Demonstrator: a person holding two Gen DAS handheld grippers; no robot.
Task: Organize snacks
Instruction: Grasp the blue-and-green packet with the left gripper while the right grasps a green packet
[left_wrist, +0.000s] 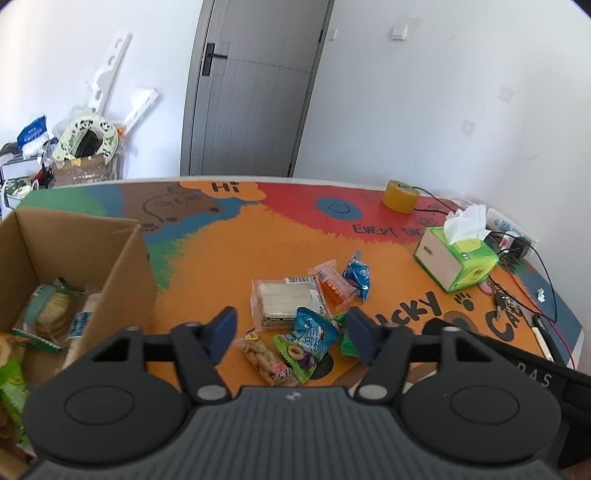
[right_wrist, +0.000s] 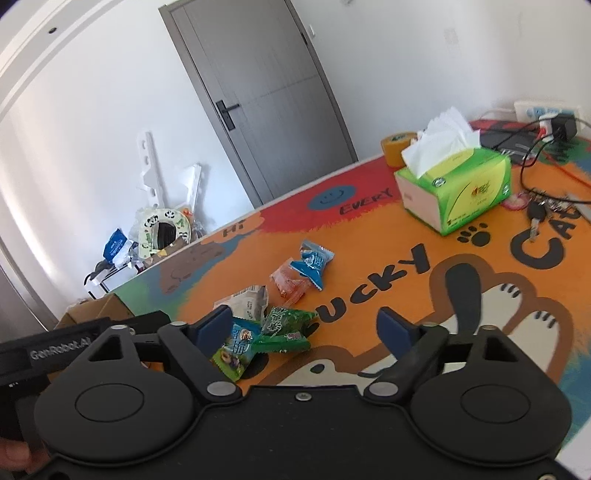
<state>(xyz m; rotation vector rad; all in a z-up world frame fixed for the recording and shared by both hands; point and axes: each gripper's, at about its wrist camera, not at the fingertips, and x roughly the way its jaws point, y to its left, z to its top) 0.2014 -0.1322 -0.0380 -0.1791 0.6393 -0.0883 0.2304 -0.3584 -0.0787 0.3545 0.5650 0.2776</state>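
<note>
Several snack packets lie in a loose pile on the colourful table mat. In the left wrist view I see a clear wafer pack (left_wrist: 286, 301), an orange packet (left_wrist: 334, 282), a blue packet (left_wrist: 357, 275), a blue-green plum packet (left_wrist: 308, 341) and a biscuit bar (left_wrist: 266, 356). My left gripper (left_wrist: 291, 332) is open and empty, just above the pile. A cardboard box (left_wrist: 74, 251) at the left holds several snacks. My right gripper (right_wrist: 306, 328) is open and empty, near the green packet (right_wrist: 286, 326) and plum packet (right_wrist: 236, 349). The blue packet (right_wrist: 312, 264) and orange packet (right_wrist: 290, 282) lie farther out.
A green tissue box (left_wrist: 456, 256) stands at the right, also in the right wrist view (right_wrist: 458, 188). A yellow tape roll (left_wrist: 400, 195), a power strip with cables (left_wrist: 511, 234) and keys (right_wrist: 537, 212) lie beyond. A grey door and clutter stand behind the table.
</note>
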